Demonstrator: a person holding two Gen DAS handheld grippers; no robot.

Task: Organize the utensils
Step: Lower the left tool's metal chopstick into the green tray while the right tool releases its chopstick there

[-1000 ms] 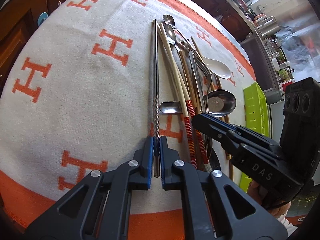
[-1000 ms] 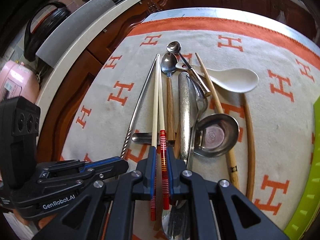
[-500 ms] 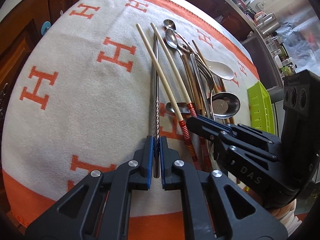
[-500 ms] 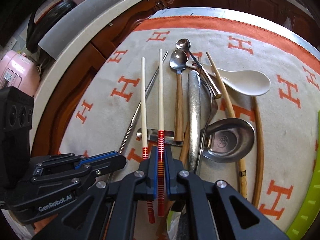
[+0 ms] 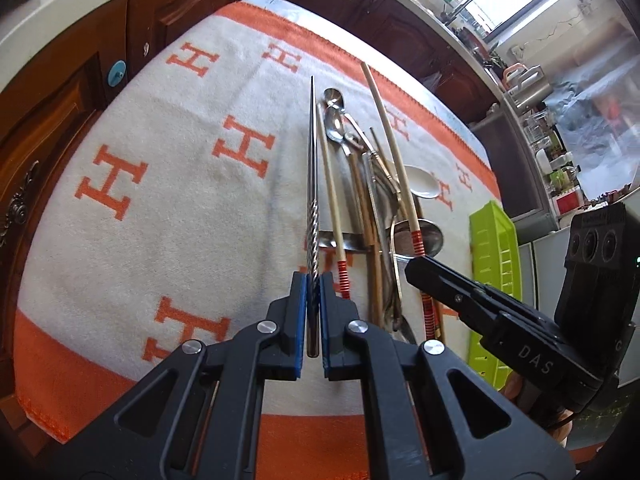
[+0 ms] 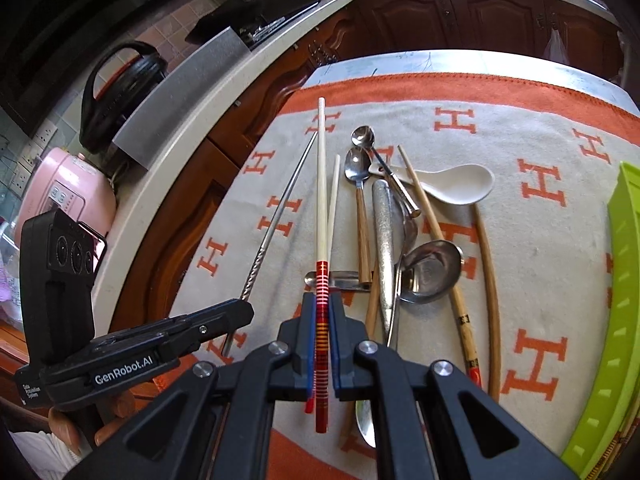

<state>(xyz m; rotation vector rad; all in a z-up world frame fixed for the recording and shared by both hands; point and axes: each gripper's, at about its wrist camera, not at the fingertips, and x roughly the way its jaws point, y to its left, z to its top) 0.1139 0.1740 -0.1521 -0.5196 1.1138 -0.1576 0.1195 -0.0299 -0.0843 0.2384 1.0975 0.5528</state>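
Both jaws clenched on chopsticks.
My left gripper (image 5: 313,312) pinches the metal chopstick (image 5: 312,184), my right gripper (image 6: 321,340) the red-banded chopstick (image 6: 321,208); thin end-grips, either could pivot or slip.

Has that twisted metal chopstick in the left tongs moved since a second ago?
Yes. The metal chopstick has lifted off the cloth; its tip now stands clear above the orange H letters.

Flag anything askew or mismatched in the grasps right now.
Mismatched pairs: the left gripper holds a lone metal chopstick, the right gripper one red-banded chopstick. Its twin lies on the cloth, slanting under it.
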